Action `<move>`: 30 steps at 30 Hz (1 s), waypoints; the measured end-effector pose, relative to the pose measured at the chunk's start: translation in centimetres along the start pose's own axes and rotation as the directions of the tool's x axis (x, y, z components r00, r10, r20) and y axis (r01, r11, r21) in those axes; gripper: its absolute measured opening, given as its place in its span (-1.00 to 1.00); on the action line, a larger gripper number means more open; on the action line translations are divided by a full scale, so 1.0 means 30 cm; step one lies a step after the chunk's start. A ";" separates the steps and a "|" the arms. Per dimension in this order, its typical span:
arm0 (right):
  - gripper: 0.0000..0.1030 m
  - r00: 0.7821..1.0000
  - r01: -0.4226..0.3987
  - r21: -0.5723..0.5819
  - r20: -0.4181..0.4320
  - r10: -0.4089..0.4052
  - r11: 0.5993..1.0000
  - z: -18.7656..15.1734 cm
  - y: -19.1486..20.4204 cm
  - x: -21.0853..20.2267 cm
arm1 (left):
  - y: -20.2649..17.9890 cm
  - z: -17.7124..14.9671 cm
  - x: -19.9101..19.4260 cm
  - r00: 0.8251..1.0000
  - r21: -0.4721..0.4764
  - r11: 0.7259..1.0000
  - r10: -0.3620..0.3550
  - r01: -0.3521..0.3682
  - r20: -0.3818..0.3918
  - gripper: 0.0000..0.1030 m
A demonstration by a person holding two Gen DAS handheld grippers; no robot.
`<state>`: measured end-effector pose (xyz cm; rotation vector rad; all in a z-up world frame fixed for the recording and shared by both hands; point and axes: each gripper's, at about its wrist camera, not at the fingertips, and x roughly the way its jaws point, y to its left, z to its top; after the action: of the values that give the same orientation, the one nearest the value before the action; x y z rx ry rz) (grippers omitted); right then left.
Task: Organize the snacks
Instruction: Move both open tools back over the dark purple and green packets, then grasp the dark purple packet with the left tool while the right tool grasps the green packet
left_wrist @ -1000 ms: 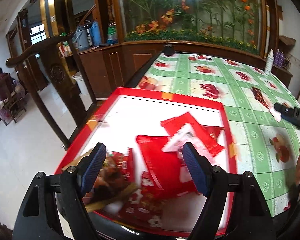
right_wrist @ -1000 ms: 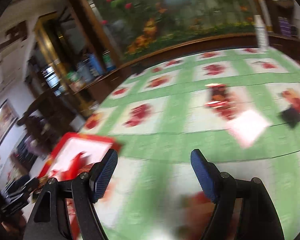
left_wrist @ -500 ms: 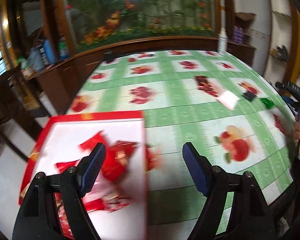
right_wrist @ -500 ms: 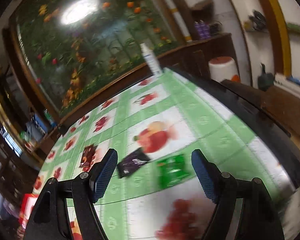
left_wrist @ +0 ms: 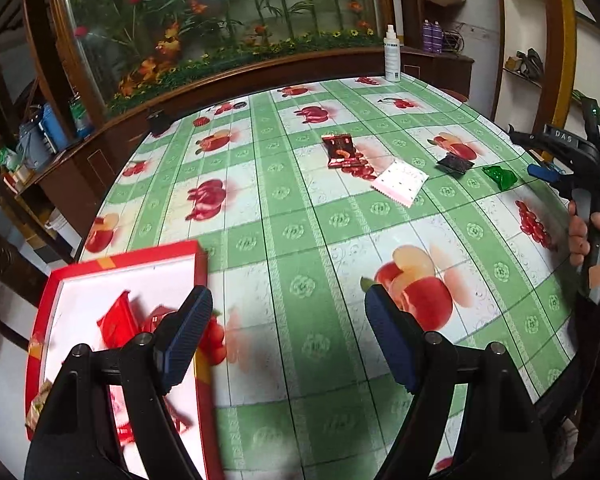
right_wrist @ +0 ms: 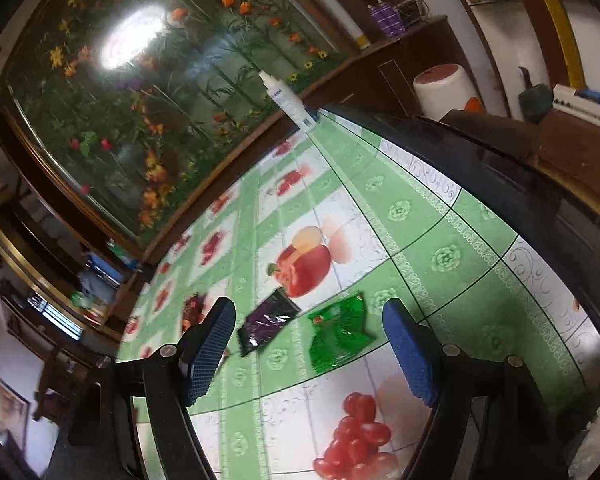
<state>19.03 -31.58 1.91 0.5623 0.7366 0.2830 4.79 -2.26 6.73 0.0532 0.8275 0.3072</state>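
My left gripper is open and empty above the fruit-print tablecloth, just right of the red tray. Red snack packets lie in the tray, partly hidden by my left finger. Farther out on the cloth lie a dark red packet, a white packet, a black packet and a green packet. My right gripper is open, and the green packet and black packet lie flat beyond its fingers, untouched. The same gripper shows at the right edge of the left wrist view.
A white spray bottle stands at the table's far corner. The dark table edge curves close on the right, with a white stool beyond it. A flower mural and wooden cabinet line the far side. A hand holds the right gripper's handle.
My left gripper has swung right, from over the tray's packets to over the tablecloth. My right gripper has swung right to the green and black packets. Both stayed open.
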 end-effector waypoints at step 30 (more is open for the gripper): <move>-0.17 0.948 0.284 -0.259 -0.069 -0.311 0.923 -0.066 0.065 0.108 | -0.594 0.404 0.371 0.942 0.488 0.813 -0.329 0.318 -0.065 0.52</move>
<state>19.85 -27.82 0.05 0.1940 0.8670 0.1191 25.16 -15.16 4.02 0.3914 0.8598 -0.2378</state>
